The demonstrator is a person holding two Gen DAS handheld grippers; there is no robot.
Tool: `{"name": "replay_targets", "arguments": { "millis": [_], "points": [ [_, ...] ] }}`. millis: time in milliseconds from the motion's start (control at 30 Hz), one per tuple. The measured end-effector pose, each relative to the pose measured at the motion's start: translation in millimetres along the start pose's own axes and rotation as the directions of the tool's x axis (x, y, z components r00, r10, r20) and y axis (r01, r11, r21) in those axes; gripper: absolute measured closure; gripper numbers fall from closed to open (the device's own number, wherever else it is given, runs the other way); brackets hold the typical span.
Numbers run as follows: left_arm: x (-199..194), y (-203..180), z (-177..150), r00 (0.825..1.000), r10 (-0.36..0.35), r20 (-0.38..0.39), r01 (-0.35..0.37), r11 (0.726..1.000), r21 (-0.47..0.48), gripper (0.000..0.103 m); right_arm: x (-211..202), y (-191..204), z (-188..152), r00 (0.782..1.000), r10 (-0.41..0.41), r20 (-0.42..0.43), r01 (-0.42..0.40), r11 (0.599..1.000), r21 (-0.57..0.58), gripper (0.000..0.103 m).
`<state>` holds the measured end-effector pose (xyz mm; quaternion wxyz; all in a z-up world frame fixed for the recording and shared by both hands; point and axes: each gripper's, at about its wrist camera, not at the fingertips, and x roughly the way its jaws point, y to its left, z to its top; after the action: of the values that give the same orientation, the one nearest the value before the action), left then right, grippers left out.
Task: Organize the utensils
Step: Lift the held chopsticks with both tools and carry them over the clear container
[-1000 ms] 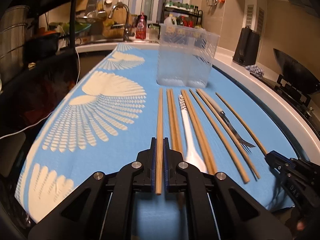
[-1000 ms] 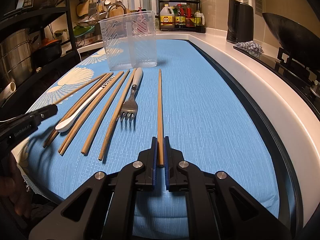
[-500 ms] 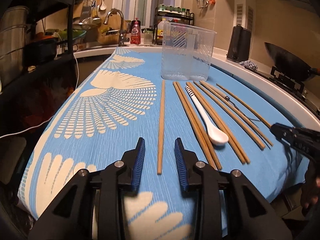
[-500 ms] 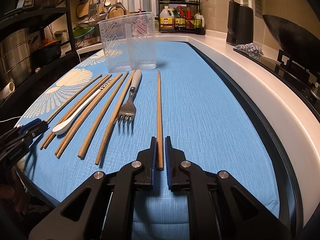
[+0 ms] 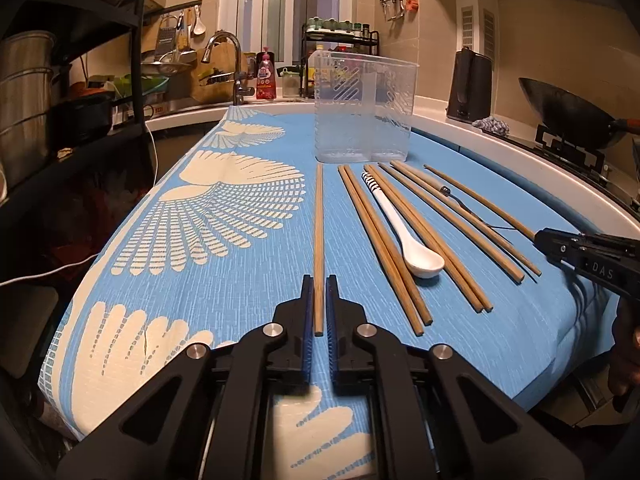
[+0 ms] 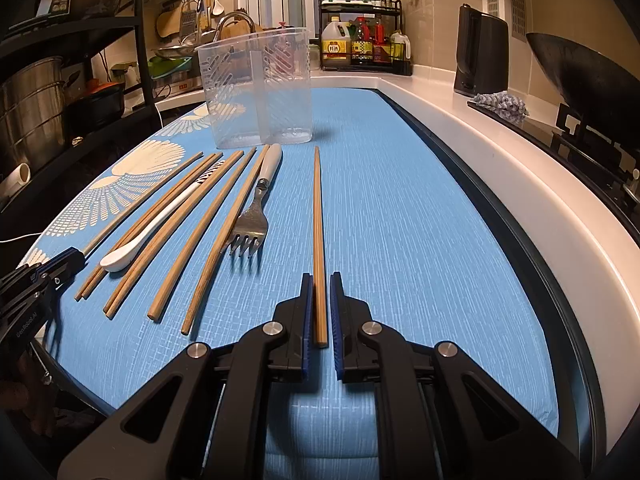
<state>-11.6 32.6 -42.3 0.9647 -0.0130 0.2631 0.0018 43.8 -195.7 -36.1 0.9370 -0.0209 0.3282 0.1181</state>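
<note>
Several wooden chopsticks, a white spoon (image 5: 404,236) and a metal fork (image 6: 256,208) lie in a row on the blue cloth (image 5: 240,280). A clear plastic holder (image 5: 362,108) stands behind them. My left gripper (image 5: 319,280) is shut on the near end of the leftmost chopstick (image 5: 319,220), which still lies on the cloth. My right gripper (image 6: 320,278) straddles the near end of the rightmost chopstick (image 6: 318,208). Its pads stand slightly off the stick, so it is open. Each gripper also shows at the edge of the other's view.
The white counter edge (image 6: 500,168) runs along the right, with a wok (image 6: 580,76) on a stove and a black kettle (image 6: 482,52) beyond. A sink and dark shelves with pots (image 5: 28,92) are at the left. A person's hand holds each gripper.
My left gripper let go of the leftmost chopstick, drew back and lower, then shut on its near end again. My right gripper's jaws slackened a little around its chopstick.
</note>
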Motion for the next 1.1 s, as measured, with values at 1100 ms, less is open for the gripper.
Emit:
{"name": "replay_targets", "arguments": {
  "millis": [1100],
  "points": [
    [-40.0, 8.9, 37.7, 0.991, -0.025, 0.135, 0.028, 0.999, -0.023, 0.098, -59.4, 8.1, 43.8, 0.993, 0.014, 0.119, -0.012, 1.000, -0.020, 0.097]
  ]
}}
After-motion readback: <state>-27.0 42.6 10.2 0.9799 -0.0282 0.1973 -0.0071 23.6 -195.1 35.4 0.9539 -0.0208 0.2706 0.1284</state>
